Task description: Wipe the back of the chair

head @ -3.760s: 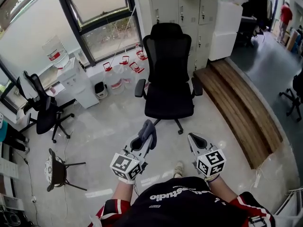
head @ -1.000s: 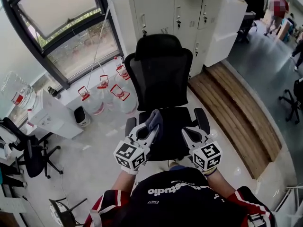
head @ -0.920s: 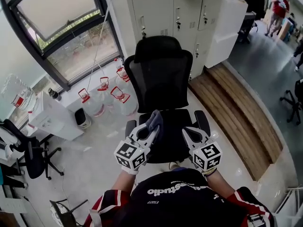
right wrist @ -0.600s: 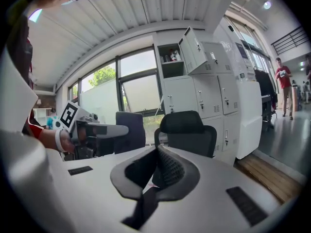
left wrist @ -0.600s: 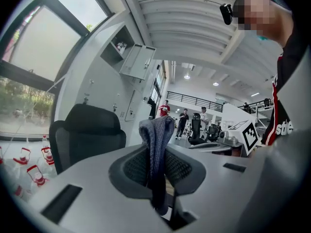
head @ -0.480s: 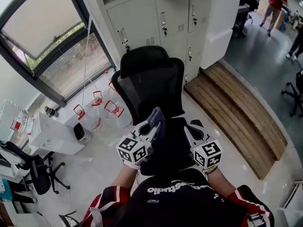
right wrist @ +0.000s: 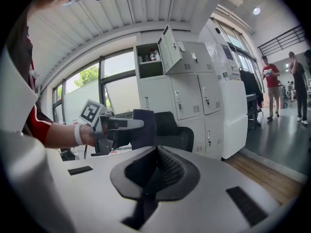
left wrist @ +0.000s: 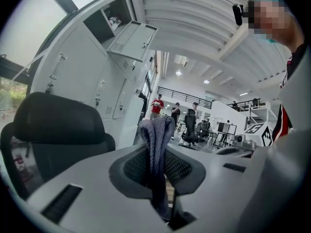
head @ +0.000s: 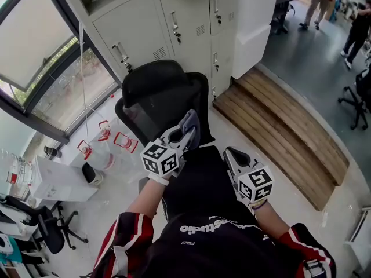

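Grey cloth (head: 190, 125) is clamped in the left claw (head: 181, 136), which is raised against the front of the black chair (head: 156, 100) back; contact cannot be confirmed. The right claw (head: 233, 157), jaws together and empty, hangs lower over the seat.

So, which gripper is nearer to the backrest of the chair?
Left. The left gripper, holding the cloth, is just in front of the backrest; the right gripper is lower, over the seat, farther from it.
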The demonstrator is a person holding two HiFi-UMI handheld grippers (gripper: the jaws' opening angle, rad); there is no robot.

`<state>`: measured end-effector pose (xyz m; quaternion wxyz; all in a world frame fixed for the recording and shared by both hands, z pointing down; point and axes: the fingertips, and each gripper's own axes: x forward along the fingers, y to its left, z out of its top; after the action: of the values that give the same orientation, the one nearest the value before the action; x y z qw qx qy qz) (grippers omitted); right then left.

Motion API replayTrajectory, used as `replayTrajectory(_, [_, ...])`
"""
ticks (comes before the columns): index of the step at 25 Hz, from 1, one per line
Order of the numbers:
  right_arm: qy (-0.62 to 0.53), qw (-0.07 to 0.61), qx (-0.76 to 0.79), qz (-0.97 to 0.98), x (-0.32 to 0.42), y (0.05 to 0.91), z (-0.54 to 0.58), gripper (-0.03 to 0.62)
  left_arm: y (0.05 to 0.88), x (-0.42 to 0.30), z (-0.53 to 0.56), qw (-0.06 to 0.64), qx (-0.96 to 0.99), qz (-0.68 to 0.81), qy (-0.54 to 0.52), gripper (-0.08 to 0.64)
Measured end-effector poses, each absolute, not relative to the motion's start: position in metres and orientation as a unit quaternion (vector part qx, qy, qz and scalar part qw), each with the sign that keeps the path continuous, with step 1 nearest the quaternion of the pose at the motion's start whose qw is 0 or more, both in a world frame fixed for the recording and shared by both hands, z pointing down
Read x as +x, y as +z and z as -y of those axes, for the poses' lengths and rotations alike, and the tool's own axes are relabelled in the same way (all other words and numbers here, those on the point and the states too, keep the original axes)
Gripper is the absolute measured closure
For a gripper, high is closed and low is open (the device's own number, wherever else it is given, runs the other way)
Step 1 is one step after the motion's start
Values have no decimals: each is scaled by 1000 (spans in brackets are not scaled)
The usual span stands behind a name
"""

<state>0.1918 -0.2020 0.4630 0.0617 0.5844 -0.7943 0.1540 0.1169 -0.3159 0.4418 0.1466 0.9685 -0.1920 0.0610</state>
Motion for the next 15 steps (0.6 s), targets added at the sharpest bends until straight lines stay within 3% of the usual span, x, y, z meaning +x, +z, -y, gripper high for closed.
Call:
replayTrajectory(8, [154,56,611,775,229,468,231,577,488,184,390,143,974,156,78,503])
replayTrajectory(15, [164,67,627,759,261,474,247,577,557,229,474,197,962,171,86,503])
